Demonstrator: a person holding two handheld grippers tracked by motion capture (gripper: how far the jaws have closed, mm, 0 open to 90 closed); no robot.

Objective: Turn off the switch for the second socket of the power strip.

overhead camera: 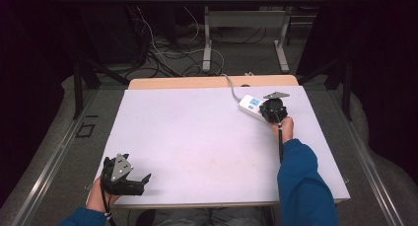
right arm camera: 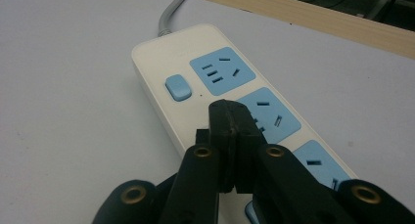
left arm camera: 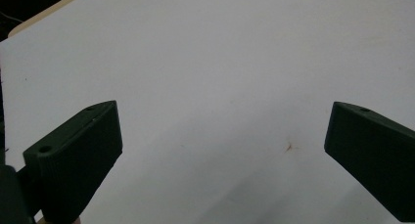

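1. In the high view, the desk (overhead camera: pixel 207 132) is seen as a white board with a wooden strip along its far edge, and a white power strip (overhead camera: pixel 250 107) is seen lying near the far right corner, its grey cable (overhead camera: pixel 230 88) running off over the far edge.
2. The right tongs (overhead camera: pixel 272 112) are held over the near end of the power strip in that view, but whether they are spread or pressed together cannot be read from above, since the black body and grey plate cover them.
3. That is settled by the right gripper view: the right tongs (right arm camera: pixel 234 119) are pressed together with nothing pinched, their tip poised over the second blue socket (right arm camera: pixel 266 114) of the power strip (right arm camera: pixel 161 82); whether the tip touches the socket cannot be told.
4. Details lost from above are also given there: a blue switch (right arm camera: pixel 178 87) beside the first socket (right arm camera: pixel 221 70), and the cable (right arm camera: pixel 172 13) entering the strip's end.
5. The left tongs (overhead camera: pixel 135 181) are seen in the high view at the near left corner of the desk, well apart from the power strip, held in a hand with a blue sleeve.
6. In the left gripper view, the left tongs (left arm camera: pixel 222 145) are shown spread wide over the bare white surface, with nothing between them; a small brown mark (left arm camera: pixel 288 146) on the desk is picked out there.
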